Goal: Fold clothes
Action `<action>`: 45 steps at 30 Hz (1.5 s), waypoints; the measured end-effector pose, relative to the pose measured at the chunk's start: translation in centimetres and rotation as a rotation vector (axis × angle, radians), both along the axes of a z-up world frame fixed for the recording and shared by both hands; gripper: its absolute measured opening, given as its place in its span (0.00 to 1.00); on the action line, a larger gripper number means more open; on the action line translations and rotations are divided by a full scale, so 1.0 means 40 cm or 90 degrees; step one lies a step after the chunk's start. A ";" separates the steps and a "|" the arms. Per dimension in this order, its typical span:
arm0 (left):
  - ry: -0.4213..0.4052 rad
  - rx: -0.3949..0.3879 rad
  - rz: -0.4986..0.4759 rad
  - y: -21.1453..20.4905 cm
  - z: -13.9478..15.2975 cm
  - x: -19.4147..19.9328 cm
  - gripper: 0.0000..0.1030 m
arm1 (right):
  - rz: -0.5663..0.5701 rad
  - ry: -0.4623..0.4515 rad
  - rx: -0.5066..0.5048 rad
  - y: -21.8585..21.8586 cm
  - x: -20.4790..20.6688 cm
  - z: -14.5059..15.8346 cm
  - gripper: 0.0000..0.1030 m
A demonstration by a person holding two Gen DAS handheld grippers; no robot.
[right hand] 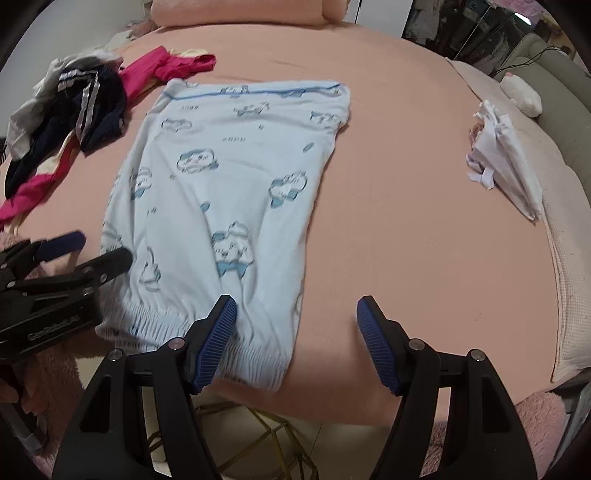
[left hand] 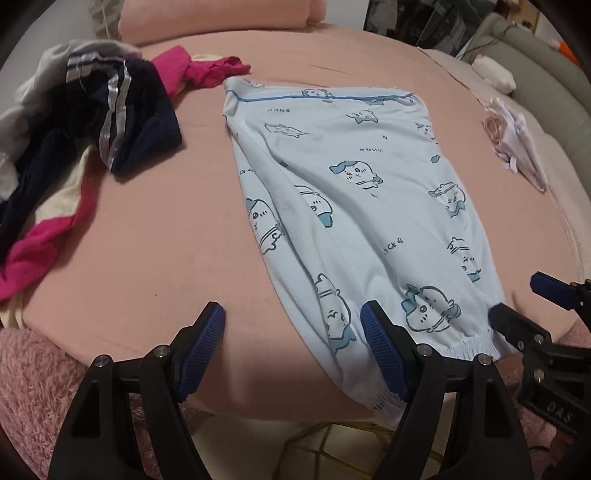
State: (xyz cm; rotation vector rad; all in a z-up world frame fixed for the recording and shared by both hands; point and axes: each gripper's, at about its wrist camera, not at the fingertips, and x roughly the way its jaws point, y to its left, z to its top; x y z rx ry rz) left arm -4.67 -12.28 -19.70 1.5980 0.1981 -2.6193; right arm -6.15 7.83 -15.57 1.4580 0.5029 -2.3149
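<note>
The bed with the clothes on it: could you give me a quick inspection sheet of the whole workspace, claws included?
Surface: pink bed sheet, mostly smooth.
Job's things: light blue printed pyjama trousers laid flat, elastic cuffs at the near edge.
Clutter: heap of navy, grey and magenta clothes at far left; small white folded garment at right.
Grippers: left claw open, one pad over the trousers' near end, gripping nothing; right claw open, hovering above the cuff.
Cables: dark cable on the grey sofa.
Surroundings: pink pillow at the head; fluffy pink rug below.
</note>
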 end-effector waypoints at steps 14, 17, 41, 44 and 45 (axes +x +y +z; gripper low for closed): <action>0.044 0.071 0.097 -0.086 0.017 0.036 0.76 | -0.089 0.087 -0.092 0.118 -0.003 0.042 0.76; 0.043 0.059 0.050 -0.040 0.020 0.035 0.76 | -0.094 0.071 -0.116 0.143 -0.018 0.039 0.79; 0.032 -0.061 0.016 0.016 0.030 -0.030 0.78 | -0.054 0.061 -0.103 0.134 -0.036 0.012 0.90; -0.002 -0.077 0.010 0.012 -0.002 -0.048 0.78 | -0.025 0.065 -0.060 0.078 -0.080 0.000 0.90; -0.012 -0.070 0.012 0.004 -0.011 -0.046 0.78 | -0.017 0.065 -0.041 0.062 -0.092 -0.014 0.90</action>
